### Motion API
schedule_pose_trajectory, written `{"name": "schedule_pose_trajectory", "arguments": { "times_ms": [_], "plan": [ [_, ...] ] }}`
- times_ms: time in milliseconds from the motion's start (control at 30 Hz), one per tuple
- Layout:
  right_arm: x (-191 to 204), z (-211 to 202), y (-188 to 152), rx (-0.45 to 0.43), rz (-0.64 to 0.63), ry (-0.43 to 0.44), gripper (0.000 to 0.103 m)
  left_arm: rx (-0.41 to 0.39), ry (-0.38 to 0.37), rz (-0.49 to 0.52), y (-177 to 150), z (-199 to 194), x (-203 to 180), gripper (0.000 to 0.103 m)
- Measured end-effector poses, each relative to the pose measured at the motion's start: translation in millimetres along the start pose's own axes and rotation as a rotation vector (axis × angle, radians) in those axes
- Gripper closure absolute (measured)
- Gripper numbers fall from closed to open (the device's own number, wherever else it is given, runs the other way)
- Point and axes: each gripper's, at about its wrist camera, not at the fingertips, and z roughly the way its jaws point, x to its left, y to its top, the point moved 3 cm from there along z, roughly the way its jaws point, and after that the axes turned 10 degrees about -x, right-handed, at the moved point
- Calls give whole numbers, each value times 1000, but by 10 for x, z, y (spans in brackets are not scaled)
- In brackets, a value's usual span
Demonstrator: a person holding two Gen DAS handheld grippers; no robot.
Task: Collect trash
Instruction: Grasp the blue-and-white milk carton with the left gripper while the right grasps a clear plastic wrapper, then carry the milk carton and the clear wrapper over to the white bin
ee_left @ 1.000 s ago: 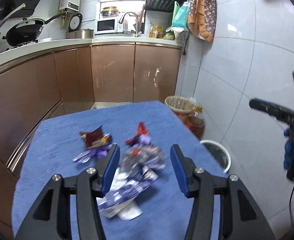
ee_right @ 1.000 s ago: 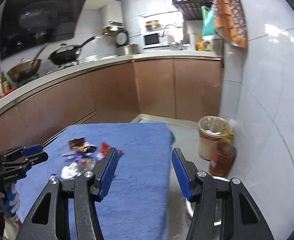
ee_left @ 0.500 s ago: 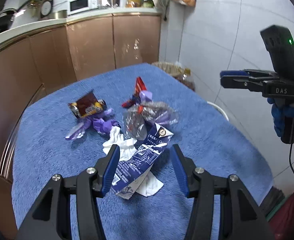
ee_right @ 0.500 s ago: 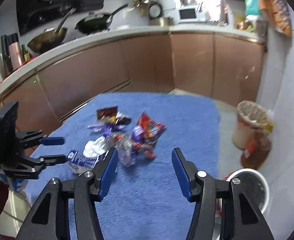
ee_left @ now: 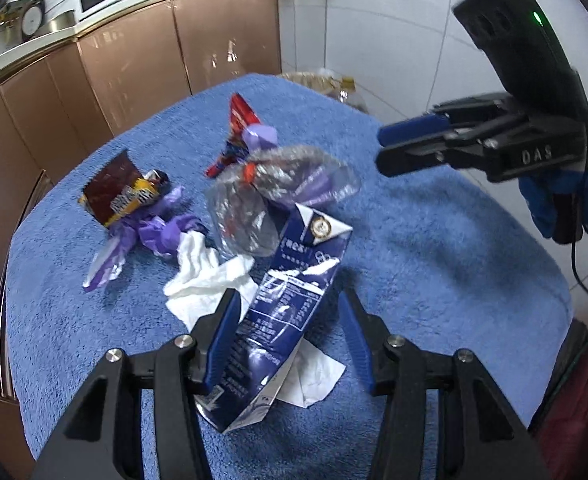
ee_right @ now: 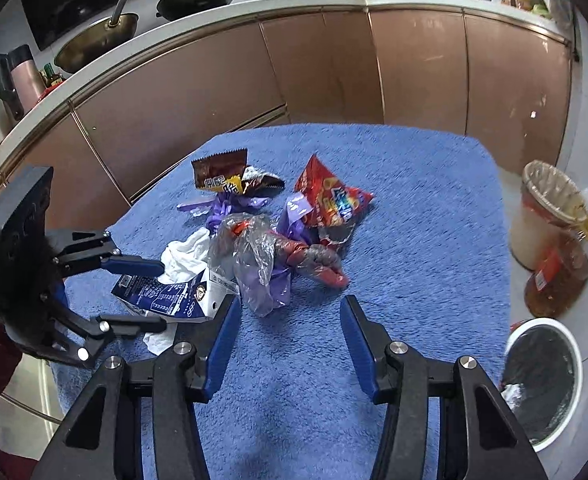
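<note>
A pile of trash lies on the blue cloth-covered table (ee_left: 434, 260). In it are a flattened navy milk carton (ee_left: 294, 296), white tissue (ee_left: 202, 276), a crumpled clear plastic bag (ee_left: 254, 200), a red snack packet (ee_right: 330, 200), a brown wrapper (ee_left: 118, 196) and purple wrappers (ee_left: 154, 232). My left gripper (ee_left: 290, 340) straddles the carton's near end. Its jaws are closing: the left pad is against the carton's edge and the right pad stands clear. My right gripper (ee_right: 290, 340) hovers over bare cloth just short of the clear bag (ee_right: 254, 264), its jaws closing with nothing between them.
On the floor to the right stand a white bin with a black liner (ee_right: 542, 380), a tan-lined bin (ee_right: 546, 208) and an oil bottle (ee_right: 558, 276). Brown kitchen cabinets (ee_right: 334, 72) curve behind the table. A blue-gloved hand (ee_left: 546, 208) holds the right gripper.
Both grippers have tipped downward and sunk toward the trash pile. The left one now has the carton between its jaws, and the right has swung in from the table's side toward the pile.
</note>
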Motion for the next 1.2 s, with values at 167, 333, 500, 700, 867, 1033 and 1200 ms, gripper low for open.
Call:
{"name": "schedule_pose_trajectory", "arguments": {
  "times_ms": [167,333,500,700,867,1033,1200],
  "plan": [
    [2,178,-9,20,33,58,62,11,6,6,8,40,-17,62],
    [19,338,12,35,58,103,68,30,37,45,18,68,-41,65],
    [14,489,32,50,93,136,82,41,71,74,33,114,-48,72],
    [60,435,45,31,68,147,98,-10,121,50,104,37,36,98],
    [116,262,78,-9,51,157,99,-41,144,28,103,-77,60,99],
    [180,72,145,-52,34,161,99,-95,160,-40,123,-302,121,99],
    [289,-145,214,-100,24,172,99,-149,173,-112,132,-585,166,99]
  ]
}}
